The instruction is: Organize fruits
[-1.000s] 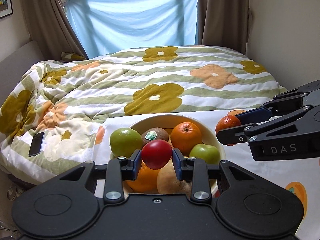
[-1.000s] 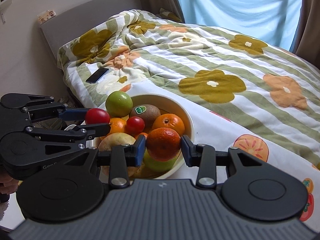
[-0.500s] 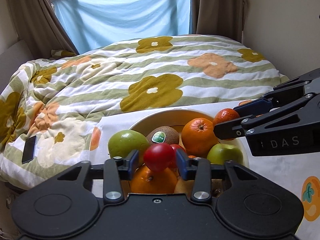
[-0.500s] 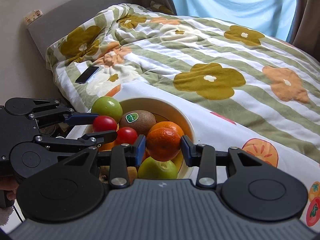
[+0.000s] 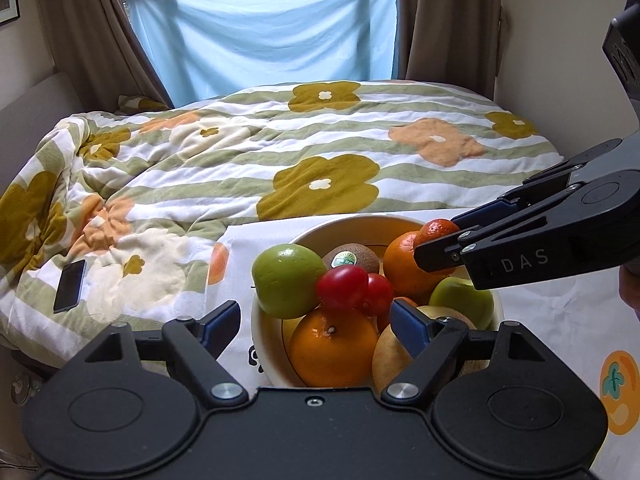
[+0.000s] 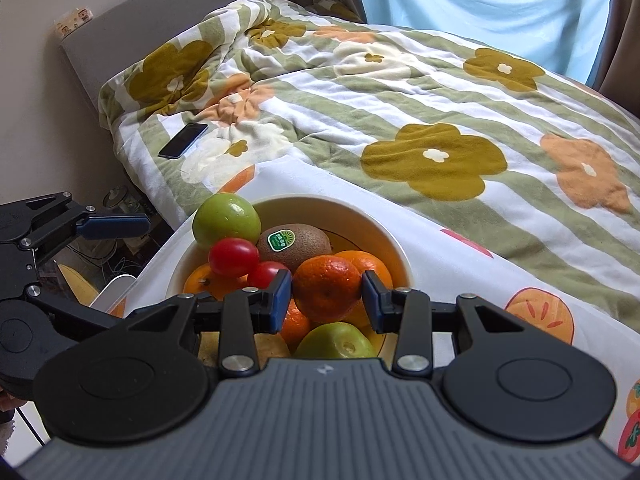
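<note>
A cream bowl (image 5: 360,225) (image 6: 360,216) on the white fruit-print cloth holds green apples, oranges, a kiwi (image 5: 350,258) and two red tomatoes. The nearer red tomato (image 5: 342,288) (image 6: 233,257) rests on the pile against the big green apple (image 5: 286,280). My left gripper (image 5: 314,322) hangs just in front of it. Its jaws are opening, and the tomato lies free in line with the gap, untouched by the pads. My right gripper (image 6: 326,300) (image 5: 439,238) is shut on a mandarin (image 6: 326,288) (image 5: 434,228) over the bowl's right side, above a green apple (image 6: 336,342).
The bowl stands at the edge of a bed under a flowered, striped blanket (image 5: 320,152). A black phone (image 5: 70,285) (image 6: 183,140) lies on the blanket to the left. Curtains and a blue sheet cover the window behind. Past the bed's left edge the floor is cluttered.
My left jaws have spread and let go of the red tomato, which now sits on the fruit pile. My right gripper has carried the mandarin in over the bowl.
</note>
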Demonstrator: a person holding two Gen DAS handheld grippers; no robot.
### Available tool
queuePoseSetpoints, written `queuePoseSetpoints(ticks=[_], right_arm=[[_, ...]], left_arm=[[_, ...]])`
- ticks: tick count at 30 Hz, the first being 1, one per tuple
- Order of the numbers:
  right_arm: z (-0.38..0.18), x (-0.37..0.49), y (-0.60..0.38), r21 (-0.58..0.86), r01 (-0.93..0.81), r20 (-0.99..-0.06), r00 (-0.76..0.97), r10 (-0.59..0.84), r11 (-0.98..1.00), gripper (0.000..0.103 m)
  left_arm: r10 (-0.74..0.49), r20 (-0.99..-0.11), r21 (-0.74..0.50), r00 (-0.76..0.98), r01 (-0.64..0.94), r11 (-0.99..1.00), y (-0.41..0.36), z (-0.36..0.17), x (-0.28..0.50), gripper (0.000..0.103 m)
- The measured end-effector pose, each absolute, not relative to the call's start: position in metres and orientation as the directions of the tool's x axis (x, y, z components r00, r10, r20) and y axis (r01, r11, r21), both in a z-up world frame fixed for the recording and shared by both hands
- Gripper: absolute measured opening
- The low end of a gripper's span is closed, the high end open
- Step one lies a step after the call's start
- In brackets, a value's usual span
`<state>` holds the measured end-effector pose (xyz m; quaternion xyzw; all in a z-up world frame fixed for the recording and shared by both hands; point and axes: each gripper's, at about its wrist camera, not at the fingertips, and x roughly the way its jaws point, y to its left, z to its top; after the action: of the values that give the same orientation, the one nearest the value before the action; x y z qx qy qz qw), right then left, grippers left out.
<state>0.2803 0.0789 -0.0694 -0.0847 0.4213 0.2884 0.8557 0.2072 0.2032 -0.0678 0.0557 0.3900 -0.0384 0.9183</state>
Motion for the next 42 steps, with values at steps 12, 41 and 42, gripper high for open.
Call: queuePoseSetpoints(ticks=[12,41,42], right_arm=[[-0.080,0.276,0.090,0.114,-0.569,-0.787,0.448,0.424,0.814,0.069],[0.033,0.129,-0.040,0.057,-0.320,-0.646,0.711,0.279,0.946,0.103],[0.037,0.120,-0.047,0.053,-0.301,-0.642,0.720,0.264,0.952,0.103]], left_arm=[[-0.023,-0.729,0.081,0.684,0.121,0.989,0.208,-0.071,0.195,0.085],[-0.034,-0.593,0.084,0.805,0.104,0.991,0.134,0.018,0.086,0.085],[-0.037,-0.589,0.077,0.808,0.101,0.992,0.132,0.022,0.081,0.086]])
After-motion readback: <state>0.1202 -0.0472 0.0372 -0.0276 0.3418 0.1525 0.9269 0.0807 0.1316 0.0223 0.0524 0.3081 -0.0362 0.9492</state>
